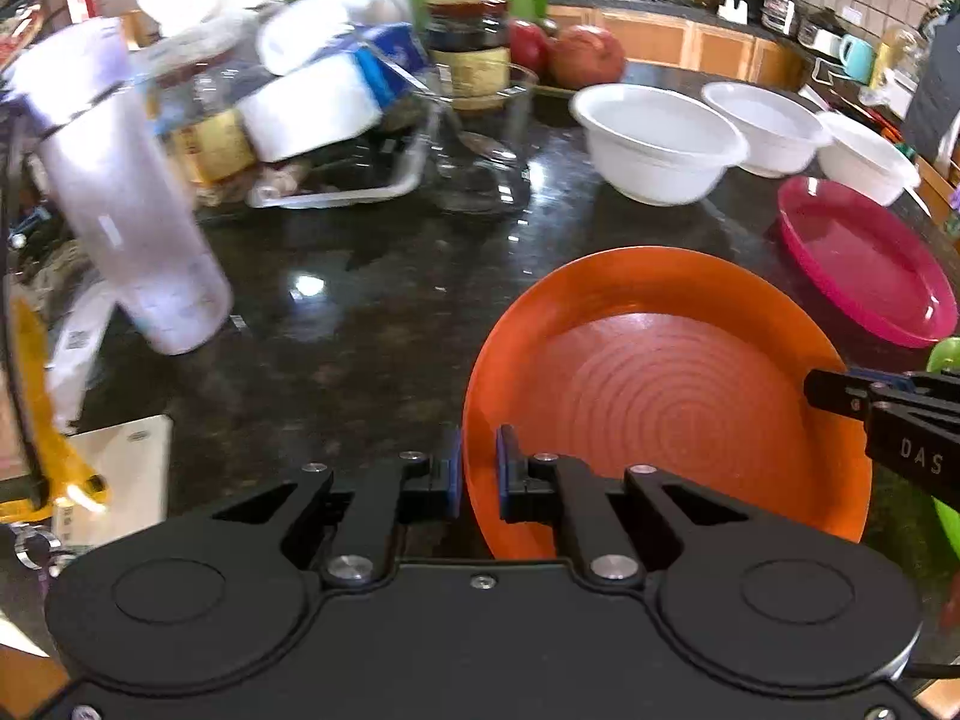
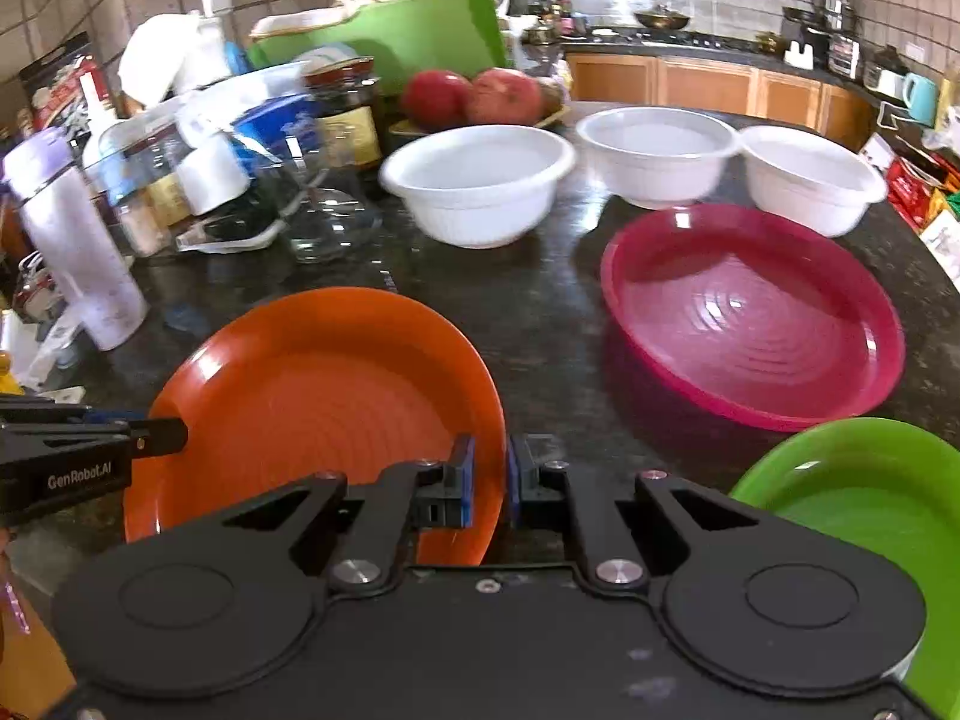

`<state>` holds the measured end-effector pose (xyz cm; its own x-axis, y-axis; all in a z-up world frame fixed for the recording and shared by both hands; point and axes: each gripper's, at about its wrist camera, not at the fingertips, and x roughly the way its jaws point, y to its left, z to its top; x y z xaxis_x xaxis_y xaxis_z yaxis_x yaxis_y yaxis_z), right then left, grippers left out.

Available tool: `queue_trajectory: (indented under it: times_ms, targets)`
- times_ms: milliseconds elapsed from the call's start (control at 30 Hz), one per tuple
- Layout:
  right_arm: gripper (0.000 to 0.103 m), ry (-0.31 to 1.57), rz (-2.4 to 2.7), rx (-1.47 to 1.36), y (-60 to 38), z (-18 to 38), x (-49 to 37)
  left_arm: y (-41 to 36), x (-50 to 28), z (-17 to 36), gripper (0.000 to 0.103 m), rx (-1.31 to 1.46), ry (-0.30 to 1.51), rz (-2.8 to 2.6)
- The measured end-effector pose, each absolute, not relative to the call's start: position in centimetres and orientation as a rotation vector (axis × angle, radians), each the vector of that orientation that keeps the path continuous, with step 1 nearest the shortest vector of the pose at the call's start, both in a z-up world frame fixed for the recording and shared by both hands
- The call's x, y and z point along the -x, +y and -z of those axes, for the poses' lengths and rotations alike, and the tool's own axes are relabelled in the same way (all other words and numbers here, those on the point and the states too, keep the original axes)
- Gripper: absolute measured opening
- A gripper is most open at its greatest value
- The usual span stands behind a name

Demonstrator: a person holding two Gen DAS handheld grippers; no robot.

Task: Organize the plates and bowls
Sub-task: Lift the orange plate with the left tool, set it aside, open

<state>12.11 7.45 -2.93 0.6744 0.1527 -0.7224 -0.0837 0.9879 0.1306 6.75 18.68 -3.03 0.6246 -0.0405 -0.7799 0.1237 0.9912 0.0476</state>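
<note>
Left gripper [image 1: 479, 468] and right gripper [image 2: 491, 483] each clamped on opposite rims of orange plate [image 1: 660, 372], above the dark counter [image 1: 360, 330].

Left gripper [image 1: 479, 468]: matte black body, two round raised discs low in the frame, silver screws at the linkage pivots, blue pads. White "DAS" lettering at right edge. Right gripper [image 2: 491, 483]: same build; "GenRobot.AI" printed at left edge.

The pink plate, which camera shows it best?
The right wrist view: the pink plate sits whole near the middle, its ringed inside clear. In the left wrist view it lies squeezed at the right edge, seen at a slant.
</note>
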Motion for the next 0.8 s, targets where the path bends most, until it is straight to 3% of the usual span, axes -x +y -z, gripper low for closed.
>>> queue_trajectory:
  times_ms: [633, 767, 800]
  targets:
    - [0.015, 0.833, -0.135, -0.065, 12.6, 2.8, -11.4, 24.0, -5.4, 3.6, 0.015, -0.1, 0.905, 0.072]
    - [0.021, 0.819, -0.099, -0.089, 12.7, 3.0, -11.3, 24.0, -5.6, 3.6, 0.019, -0.109, 0.902, 0.1]
    - [0.029, 0.814, -0.088, -0.088, 12.7, 3.0, -11.2, 23.9, -5.6, 3.6, 0.023, -0.115, 0.892, 0.103]
